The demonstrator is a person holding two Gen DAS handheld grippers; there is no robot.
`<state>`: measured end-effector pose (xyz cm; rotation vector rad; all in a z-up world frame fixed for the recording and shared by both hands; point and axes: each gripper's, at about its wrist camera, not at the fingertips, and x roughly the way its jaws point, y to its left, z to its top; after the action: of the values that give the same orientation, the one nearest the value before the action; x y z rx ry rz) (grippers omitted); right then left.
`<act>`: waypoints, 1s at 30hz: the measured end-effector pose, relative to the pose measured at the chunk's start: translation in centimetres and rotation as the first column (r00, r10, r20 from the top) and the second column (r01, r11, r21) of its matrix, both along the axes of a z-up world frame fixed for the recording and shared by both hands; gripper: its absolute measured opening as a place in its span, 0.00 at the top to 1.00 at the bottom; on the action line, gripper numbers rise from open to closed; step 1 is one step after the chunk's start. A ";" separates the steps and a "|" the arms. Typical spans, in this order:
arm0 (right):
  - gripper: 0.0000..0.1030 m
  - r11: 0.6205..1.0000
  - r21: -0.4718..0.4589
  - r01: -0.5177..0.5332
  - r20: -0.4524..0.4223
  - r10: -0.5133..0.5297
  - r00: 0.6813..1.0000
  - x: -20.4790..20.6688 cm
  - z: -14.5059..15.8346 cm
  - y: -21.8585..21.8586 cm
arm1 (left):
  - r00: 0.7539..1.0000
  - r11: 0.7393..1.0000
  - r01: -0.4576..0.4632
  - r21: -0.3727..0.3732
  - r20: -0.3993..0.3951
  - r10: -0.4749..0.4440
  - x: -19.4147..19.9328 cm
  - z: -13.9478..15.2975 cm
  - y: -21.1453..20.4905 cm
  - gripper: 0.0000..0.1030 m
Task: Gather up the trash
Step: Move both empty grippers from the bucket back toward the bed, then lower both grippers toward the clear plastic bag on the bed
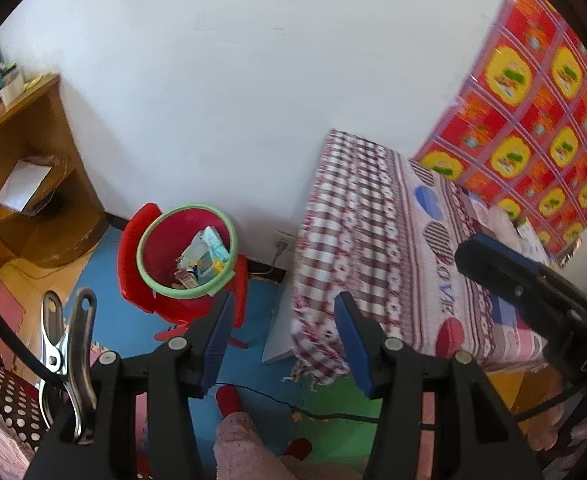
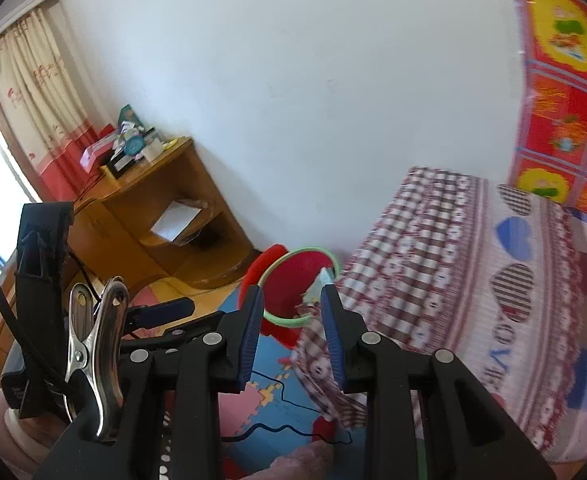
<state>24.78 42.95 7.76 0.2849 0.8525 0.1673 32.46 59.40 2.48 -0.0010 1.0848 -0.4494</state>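
A red bin with a pale green rim stands on the floor by the white wall, up against a small red plastic chair. Crumpled packets and wrappers lie inside it. My left gripper hangs above the floor between bin and bed, open, with nothing between its blue pads. In the right wrist view the bin shows beyond my right gripper, whose jaws stand apart and hold nothing. The right gripper also enters the left wrist view from the right; the left gripper appears low left in the right wrist view.
A bed with a red-and-white checked cloth fills the right side. A wooden cabinet stands left of the bin. Coloured foam mats cover the floor, crossed by a black cable. A person's red-socked foot is below.
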 end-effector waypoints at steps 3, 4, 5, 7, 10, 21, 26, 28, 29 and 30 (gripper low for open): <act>0.70 1.000 -0.004 0.027 0.006 -0.027 1.000 -1.8 0.7 -1.6 | 1.000 1.000 0.026 0.000 -0.001 -0.026 -1.3 0.4 -1.9 0.48; 0.70 0.999 -0.008 0.035 0.009 -0.035 0.999 -2.4 0.9 -2.2 | 0.999 0.999 0.032 -0.003 -0.002 -0.032 -1.7 0.5 -2.4 0.48; 0.70 0.999 -0.011 0.041 0.011 -0.041 0.999 -2.8 1.1 -2.6 | 0.999 0.999 0.039 -0.007 -0.001 -0.039 -2.1 0.7 -3.3 0.48; 0.70 0.998 -0.020 0.056 0.019 -0.055 0.998 -3.9 1.5 -3.8 | 0.999 0.999 0.053 -0.012 0.004 -0.053 -2.6 0.9 -4.4 0.48; 0.70 0.995 -0.023 0.092 0.028 -0.092 0.995 -5.5 2.1 -5.7 | 0.997 0.997 0.080 -0.011 0.013 -0.079 -3.7 1.5 -6.5 0.48; 0.70 0.976 -0.050 0.213 0.024 -0.212 0.977 -8.5 3.0 -12.1 | 0.982 0.982 0.187 -0.025 -0.006 -0.187 -4.8 2.3 -14.2 0.48; 0.70 0.952 -0.053 0.301 0.021 -0.301 0.953 -9.2 3.0 -15.4 | 0.966 0.965 0.258 -0.052 -0.002 -0.259 -4.3 2.7 -17.6 0.48; 0.70 0.943 -0.054 0.330 0.018 -0.329 0.944 -9.5 3.1 -16.7 | 0.960 0.958 0.280 -0.060 -0.002 -0.280 -4.2 2.8 -18.7 0.48; 0.70 0.938 -0.059 0.342 0.017 -0.341 0.940 -9.5 3.1 -17.2 | 0.954 0.952 0.299 -0.067 -0.003 -0.299 -4.0 2.9 -19.5 0.48; 0.70 0.934 -0.064 0.351 0.017 -0.351 0.936 -9.5 3.1 -17.8 | 0.950 0.948 0.312 -0.071 -0.004 -0.313 -3.9 3.0 -20.1 0.48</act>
<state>15.25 25.18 10.89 0.3702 0.7868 -0.1938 28.57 39.30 5.48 0.1077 1.0873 -0.7739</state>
